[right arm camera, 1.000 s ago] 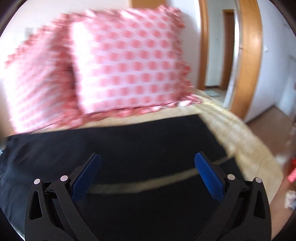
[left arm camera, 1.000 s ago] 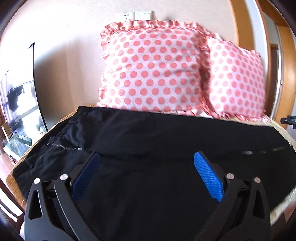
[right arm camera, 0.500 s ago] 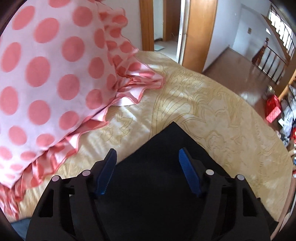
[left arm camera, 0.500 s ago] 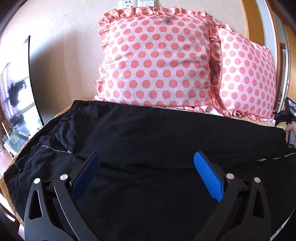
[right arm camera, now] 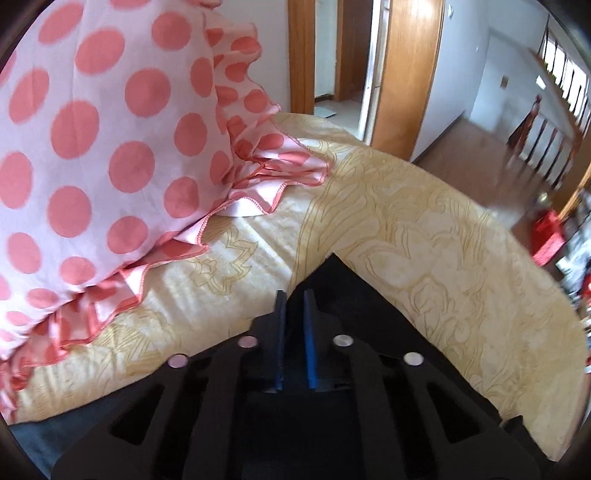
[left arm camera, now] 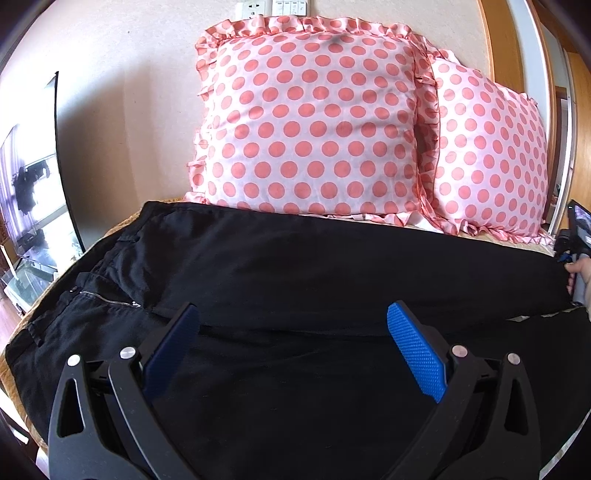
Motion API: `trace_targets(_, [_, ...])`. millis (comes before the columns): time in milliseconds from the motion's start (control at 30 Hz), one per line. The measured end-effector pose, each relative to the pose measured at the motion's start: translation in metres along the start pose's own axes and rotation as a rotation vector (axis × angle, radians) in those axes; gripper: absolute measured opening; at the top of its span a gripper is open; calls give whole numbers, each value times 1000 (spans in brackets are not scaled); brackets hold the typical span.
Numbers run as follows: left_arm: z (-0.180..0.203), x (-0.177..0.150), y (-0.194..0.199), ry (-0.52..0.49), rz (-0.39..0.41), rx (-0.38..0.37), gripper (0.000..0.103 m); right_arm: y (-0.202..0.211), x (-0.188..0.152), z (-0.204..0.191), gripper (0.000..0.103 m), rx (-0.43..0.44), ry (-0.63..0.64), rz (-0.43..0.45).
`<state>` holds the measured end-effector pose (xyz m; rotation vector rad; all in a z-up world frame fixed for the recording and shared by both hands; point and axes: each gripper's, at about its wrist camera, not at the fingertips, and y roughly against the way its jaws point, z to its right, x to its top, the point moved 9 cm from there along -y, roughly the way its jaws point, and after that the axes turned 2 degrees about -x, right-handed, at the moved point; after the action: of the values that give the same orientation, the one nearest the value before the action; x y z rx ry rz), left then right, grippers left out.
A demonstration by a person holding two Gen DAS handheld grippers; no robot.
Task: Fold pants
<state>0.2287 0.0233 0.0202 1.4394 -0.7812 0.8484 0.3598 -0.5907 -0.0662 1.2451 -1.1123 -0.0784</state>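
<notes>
One pair of black pants (left arm camera: pixel 295 280) lies spread across the bed (right arm camera: pixel 424 229), just in front of two pink dotted pillows (left arm camera: pixel 310 122) that lean on the wall. The near pillow's frill touches the pants' far edge; the second pillow (left arm camera: pixel 491 158) stands beside the first, partly behind it. The waist end, with one metal zip (left arm camera: pixel 107 300) showing, lies far from the second pillow; the leg ends lie close to it. One leg is laid in front of the other, with a long seam line between them.

The left gripper (left arm camera: pixel 291 343) hovers over the middle of the pants, on the side away from the pillows, its jaws released wide with nothing pinched between the two blue pads (left arm camera: pixel 417 354).

The right gripper (right arm camera: pixel 294 325) sits at the leg corner just beside the second pillow's frill (right arm camera: pixel 258 184). Its jaws have just been closing and are now clenched, with the black cloth of the pants corner (right arm camera: pixel 332 280) between the pads. In the left view a hand (left arm camera: pixel 581 275) holds this gripper at the pants' edge.

No containers are in view. On the wall above the pillows are two socket plates (left arm camera: pixel 273 5).
</notes>
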Motion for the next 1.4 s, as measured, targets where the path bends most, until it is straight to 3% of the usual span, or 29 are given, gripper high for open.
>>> trace_targets(233, [-7, 0, 18, -4, 28, 14, 101, 63, -18, 23, 4, 143, -30, 67])
trace_targets(433, [-10, 0, 37, 7, 52, 6, 101, 113, -62, 44, 4, 258, -21, 92])
trace_targets(600, [-8, 0, 52, -1, 76, 7, 101, 133, -108, 57, 4, 357, -34, 49])
trace_targets(700, [-8, -2, 58, -10, 83, 11, 101, 130, -134, 66, 4, 425, -88, -20])
trace_targets(867, [-9, -5, 61, -6, 82, 14, 101, 123, -137, 79, 5, 463, -170, -55])
trace_targets(933, [-10, -5, 63, -6, 83, 16, 101, 118, -136, 83, 12, 500, -234, -93])
trace_targets(1000, [-11, -7, 65, -4, 82, 18, 101, 115, -135, 86, 45, 519, -275, -104])
trace_targets(1033, [-11, -7, 64, -5, 81, 17, 101, 114, -134, 87, 52, 525, -295, -106])
trace_targets(1200, [-13, -7, 61, -18, 65, 31, 101, 113, -138, 103, 52, 513, -398, -105])
trace_targets(1300, [-16, -7, 59, -12, 60, 35, 101, 108, -135, 110, 52, 474, -385, -84])
trace_targets(1400, [-16, -7, 55, -3, 48, 31, 101, 104, -132, 103, 52, 524, -370, -96])
